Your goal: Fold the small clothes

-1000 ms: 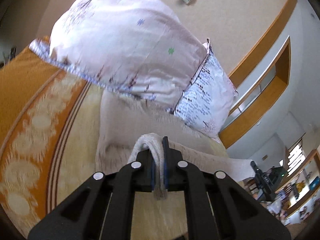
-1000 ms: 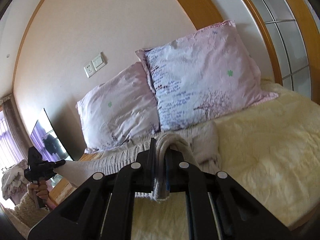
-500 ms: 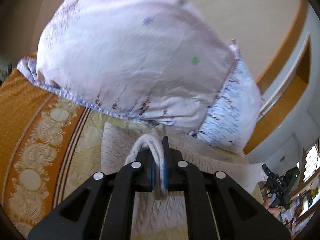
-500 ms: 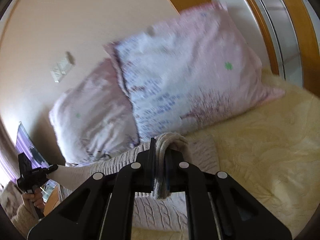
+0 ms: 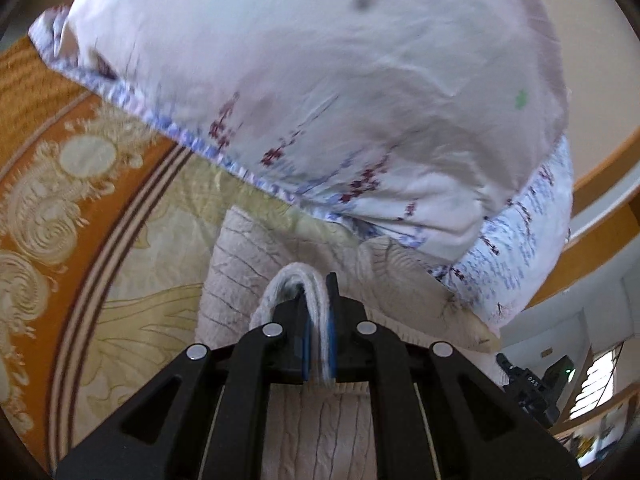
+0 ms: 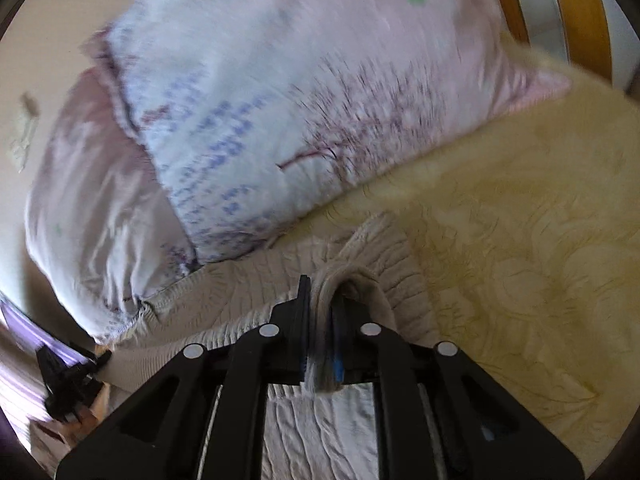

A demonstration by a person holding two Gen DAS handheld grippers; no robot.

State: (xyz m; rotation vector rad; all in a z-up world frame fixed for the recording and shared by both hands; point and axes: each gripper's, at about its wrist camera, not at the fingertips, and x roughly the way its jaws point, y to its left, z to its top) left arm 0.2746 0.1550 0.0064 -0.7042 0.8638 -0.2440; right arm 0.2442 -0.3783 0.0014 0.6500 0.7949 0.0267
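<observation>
My left tongs (image 5: 316,320) are clamped tight on a fold of the cream cable-knit sweater (image 5: 240,272), the pinched edge arching up out of the blue pads like a little loop. The rest of the knit spreads flat on the bed below and ahead of me, running up toward 12 o'clock until it meets the pale pink pillow (image 5: 320,80), whose lower hem lies just over the sweater's far edge. A second pillow (image 5: 512,248) with blue and dark print sits at about 3 o'clock, touching the first. Off at 9 o'clock the bedspread (image 5: 60,184) shows its orange band with cream scrollwork and dark stripes.

My right tongs (image 6: 320,320) are likewise closed on the sweater (image 6: 240,304), gripping a bunched ridge of it between the pads (this view is smeared by motion, so fine detail is lost). From here the garment stretches away toward 9 o'clock, its ribbed edge ending near the corner of the pink pillow (image 6: 92,200). The printed pillow (image 6: 300,100) fills the view from 11 to 1 o'clock, leaning over the knit's far side. At 3 o'clock lies the pale yellow quilted bedspread (image 6: 520,260), bare of clothing. Down at 8 o'clock I can make out my other tongs as a dark shape beyond the sweater's end
</observation>
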